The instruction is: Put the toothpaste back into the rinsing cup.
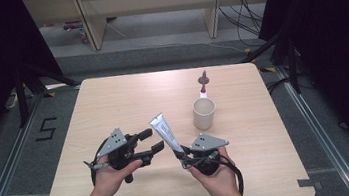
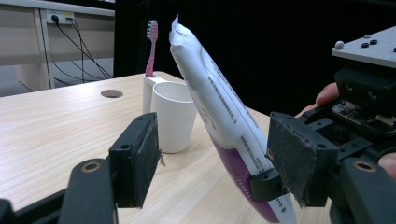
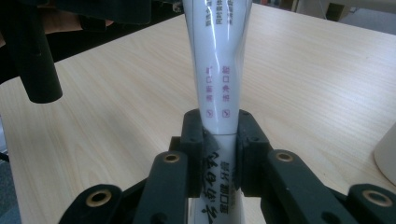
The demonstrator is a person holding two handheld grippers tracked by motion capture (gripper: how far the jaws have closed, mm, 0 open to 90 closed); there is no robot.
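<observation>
Right gripper (image 1: 182,153) pinches the lower end of a white plastic toothpaste tube with purple lettering (image 1: 165,132) in the high view, holding it off the pale wooden table (image 1: 113,105) so the crimped end slants up and away from the person. Left gripper (image 1: 150,142) hangs just beside the tube with its 2 jaws spread and nothing between the pads. Beyond the tube stands a cream-coloured cylindrical cup (image 1: 204,113), and behind that a pink toothbrush upright in a small white holder (image 1: 203,83).

Seen from the left gripper view, the left gripper (image 2: 224,161) has its 2 black pads well apart. The toothpaste tube (image 2: 217,112) rises tilted between them, closer to the right-hand pad, though whether it touches that pad I cannot tell. Clamped low on the tube is the right gripper (image 2: 266,184). The cup (image 2: 173,114) sits on the table (image 2: 56,126) behind the tube, with the toothbrush (image 2: 151,46) just behind it.

Looking along the right gripper view, the right gripper (image 3: 219,149) has both jaws pressed against the sides of the tube (image 3: 217,56), which runs straight up above the table (image 3: 317,74). A curved cream edge of the cup (image 3: 386,154) shows at the right border.
</observation>
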